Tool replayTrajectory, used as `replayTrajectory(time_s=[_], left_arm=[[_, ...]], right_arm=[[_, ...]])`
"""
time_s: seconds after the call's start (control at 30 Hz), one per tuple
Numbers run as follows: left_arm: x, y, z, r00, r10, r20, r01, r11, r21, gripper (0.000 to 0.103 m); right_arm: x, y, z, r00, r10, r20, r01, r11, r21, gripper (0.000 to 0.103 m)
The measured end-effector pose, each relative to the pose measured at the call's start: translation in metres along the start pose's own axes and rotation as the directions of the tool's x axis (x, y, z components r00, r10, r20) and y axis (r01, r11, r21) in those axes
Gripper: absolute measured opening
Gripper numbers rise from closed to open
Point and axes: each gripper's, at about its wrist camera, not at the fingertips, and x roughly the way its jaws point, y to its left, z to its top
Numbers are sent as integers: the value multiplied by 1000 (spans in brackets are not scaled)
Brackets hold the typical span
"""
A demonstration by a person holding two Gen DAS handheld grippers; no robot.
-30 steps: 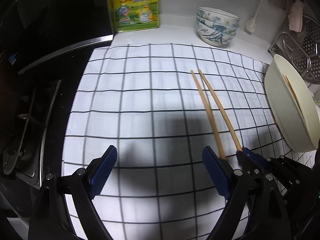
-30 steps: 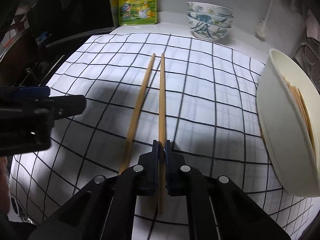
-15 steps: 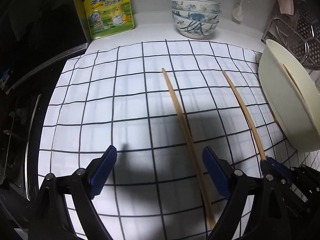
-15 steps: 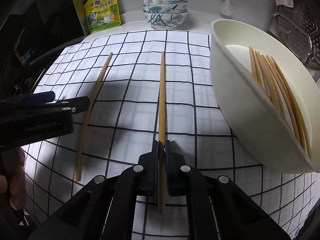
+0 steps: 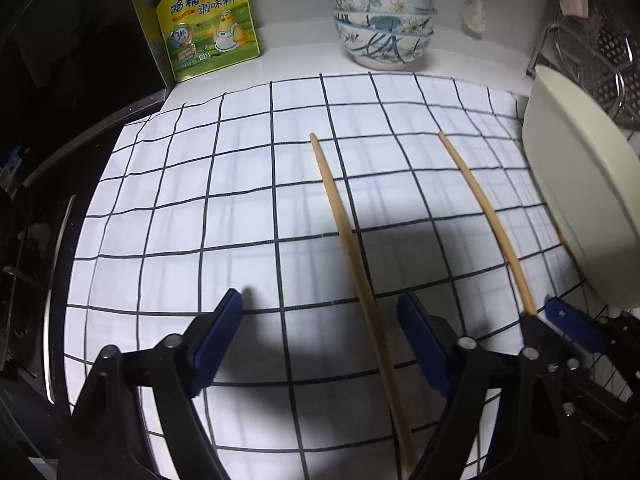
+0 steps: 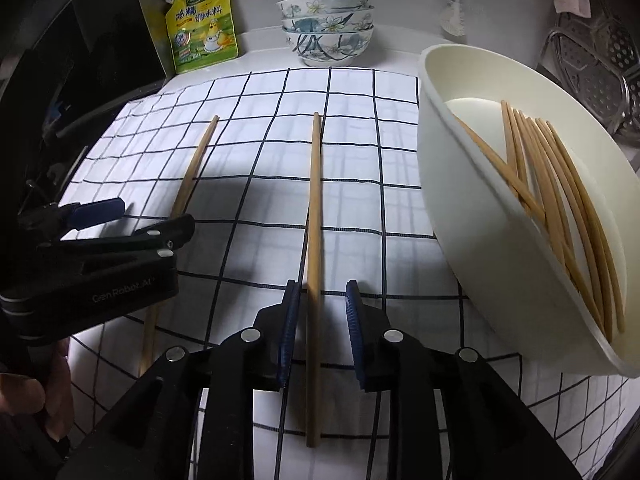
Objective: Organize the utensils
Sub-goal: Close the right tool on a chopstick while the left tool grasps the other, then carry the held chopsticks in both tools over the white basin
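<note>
We see matt wooden chopsticks [image 6: 313, 240] on a grid-checked white cloth [image 5: 240, 208], a smooth matt plastic basin [image 6: 472, 240], glossy glazed ceramic bowls [image 5: 384, 28] and ribbed blue pads [image 6: 289, 332].

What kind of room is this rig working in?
Most likely a home kitchen counter: stacked floral bowls and a seasoning pouch against the wall, a metal dish rack at right, and chopsticks in a white basin.

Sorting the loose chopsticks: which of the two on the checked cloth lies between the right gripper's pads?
The chopstick nearer the white tub; the right gripper, jaws opening, straddles it. The other chopstick lies by the left gripper.
</note>
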Motion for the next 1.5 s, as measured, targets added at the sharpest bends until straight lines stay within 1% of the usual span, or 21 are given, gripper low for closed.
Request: replayTrajectory(time_s=[0.03, 0.07, 0.13, 0.17, 0.2, 0.23, 0.27, 0.3, 0.33, 0.4, 0.57, 0.7, 0.9, 0.97, 1.1, 1.23, 1.33, 1.5], left_arm=[[0, 0, 0, 1000, -9, 3, 9, 1000, -6, 67], [-1, 0, 0, 1000, -13, 7, 13, 1000, -8, 64], [-2, -2, -1, 1000, -20, 12, 20, 1000, -7, 51], [-3, -4, -1, 1000, -26, 13, 26, 1000, -1, 48], [-3, -6, -1, 999, -30, 14, 30, 1000, 4, 42], [-4, -7, -1, 999, -34, 14, 34, 999, 9, 34], [-5, -9, -1, 999, -40, 13, 40, 999, 15, 30], [-5, -10, -1, 999, -46, 11, 46, 999, 19, 18], [-5, -10, -1, 999, -51, 7, 51, 998, 21, 10], [-5, -10, 0, 998, -62, -7, 62, 998, 17, 7], [-8, -1, -1, 996, -80, -44, 79, 997, -13, 7], [-17, 6, -3, 995, -83, -51, 82, 996, -24, 7], [-48, 21, 0, 999, -47, -21, 46, 998, -45, 7], [-60, 21, 4, 999, -32, -2, 32, 998, -46, 7], [-80, 16, 14, 999, -32, 31, 34, 998, -58, 7], [-95, 0, 33, 996, -41, 73, 46, 997, -66, 7], [-105, -28, 48, 992, -68, 110, 74, 996, -46, 7], [-111, -90, 76, 978, -154, 140, 152, 988, 24, 7]], right_arm=[[1, 1, 1, 1000, -7, 1, 7, 1000, -7, 24], [1, 2, 1, 1000, -14, 2, 14, 1000, -15, 24], [2, 4, 2, 1000, -23, 2, 23, 999, -27, 24], [2, 5, 3, 1000, -23, 2, 23, 999, -30, 24], [3, 5, 3, 1000, -20, 0, 20, 999, -32, 24], [3, 5, 4, 1000, -17, 0, 17, 999, -35, 23], [3, 5, 5, 1000, -12, -1, 12, 999, -39, 19], [3, 6, 5, 1000, -9, -1, 9, 999, -43, 14], [3, 7, 5, 1000, -10, -2, 10, 999, -51, 6], [3, 7, 6, 1000, -5, -8, 5, 999, -54, 6], [-3, 0, 4, 999, 34, -14, -34, 999, -4, 6], [-17, 1, 7, 997, 80, -1, -80, 997, 24, 6], [-45, 9, 13, 987, 159, 29, -160, 987, 13, 6], [-57, 8, 17, 982, 185, 45, -186, 983, 5, 6], [-79, 1, 28, 969, 234, 78, -234, 972, -21, 6], [-100, -22, 39, 965, 229, 131, -227, 973, -32, 6], [-112, -49, 44, 964, 210, 166, -211, 977, -10, 6], [-118, -116, 48, 971, 143, 194, -159, 985, 73, 6]])
